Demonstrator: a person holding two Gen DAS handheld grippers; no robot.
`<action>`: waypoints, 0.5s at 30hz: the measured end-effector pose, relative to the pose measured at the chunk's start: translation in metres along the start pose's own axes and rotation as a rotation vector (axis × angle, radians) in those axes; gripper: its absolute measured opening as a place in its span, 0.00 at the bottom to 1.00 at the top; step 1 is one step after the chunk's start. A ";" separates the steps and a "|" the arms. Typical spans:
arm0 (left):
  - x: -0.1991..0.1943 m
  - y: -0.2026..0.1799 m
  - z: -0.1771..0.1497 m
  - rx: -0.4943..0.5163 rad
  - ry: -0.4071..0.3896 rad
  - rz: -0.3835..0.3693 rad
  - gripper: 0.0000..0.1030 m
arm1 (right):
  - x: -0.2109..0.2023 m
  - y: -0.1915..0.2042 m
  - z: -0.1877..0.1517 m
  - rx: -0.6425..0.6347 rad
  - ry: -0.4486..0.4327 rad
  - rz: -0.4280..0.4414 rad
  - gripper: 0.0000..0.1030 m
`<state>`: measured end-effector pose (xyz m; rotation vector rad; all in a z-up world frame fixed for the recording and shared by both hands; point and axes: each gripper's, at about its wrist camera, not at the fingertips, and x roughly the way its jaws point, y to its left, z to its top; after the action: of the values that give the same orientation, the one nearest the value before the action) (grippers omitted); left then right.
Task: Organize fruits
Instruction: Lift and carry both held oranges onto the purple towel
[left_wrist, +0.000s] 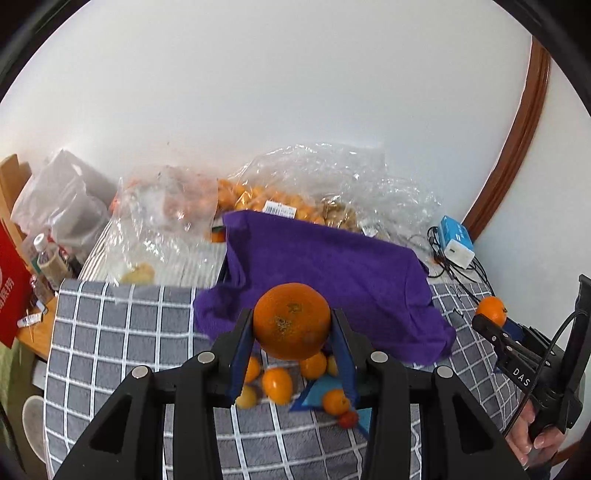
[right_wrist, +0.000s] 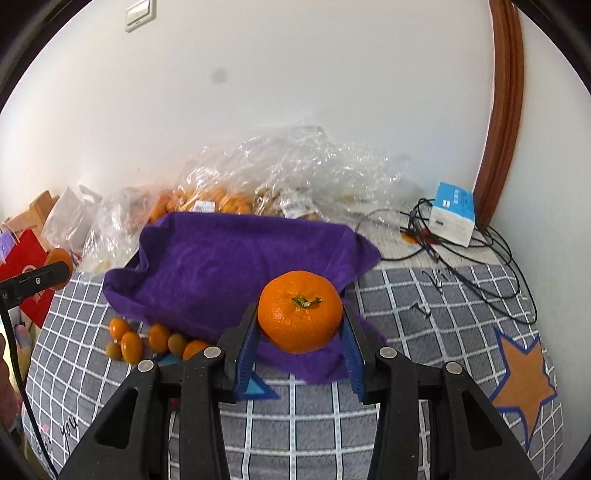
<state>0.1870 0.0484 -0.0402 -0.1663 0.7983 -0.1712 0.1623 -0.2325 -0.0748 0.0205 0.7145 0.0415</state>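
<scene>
**Orange fruit clamped in each gripper above the checked cloth**

Orange, round mandarin with a rough brown-scarred skin (left_wrist: 291, 320) clamped between blue pads of the left gripper (left_wrist: 292, 325). Second round orange mandarin with a green stem stub (right_wrist: 300, 311), glossy and unmarked, pinched the same way in the right gripper (right_wrist: 300, 314). Both held in the air over the near edge of a grey, white-lined checked tablecloth (left_wrist: 122, 332), in front of a crumpled purple towel (left_wrist: 325, 266).

Risk, as a judgement: narrow pad contact on curved, smooth peel; a tilt or jolt likely to roll either fruit out and scatter the small orange kumquats (left_wrist: 277, 384) lying loose beneath. Too hard a squeeze likely to bruse soft skin. Clear plastic bags of fruit (left_wrist: 280, 199) along the far edge.
</scene>
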 end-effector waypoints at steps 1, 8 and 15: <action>0.002 -0.001 0.003 -0.002 0.001 -0.003 0.38 | 0.002 0.000 0.003 0.001 -0.001 -0.002 0.41; 0.024 -0.002 0.025 0.014 0.009 -0.010 0.38 | 0.024 -0.004 0.022 0.018 0.008 -0.003 0.41; 0.058 -0.004 0.047 0.031 0.024 -0.011 0.38 | 0.053 -0.009 0.038 0.028 0.017 -0.015 0.41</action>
<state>0.2601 0.0358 -0.0477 -0.1398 0.8188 -0.1958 0.2274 -0.2389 -0.0806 0.0420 0.7317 0.0176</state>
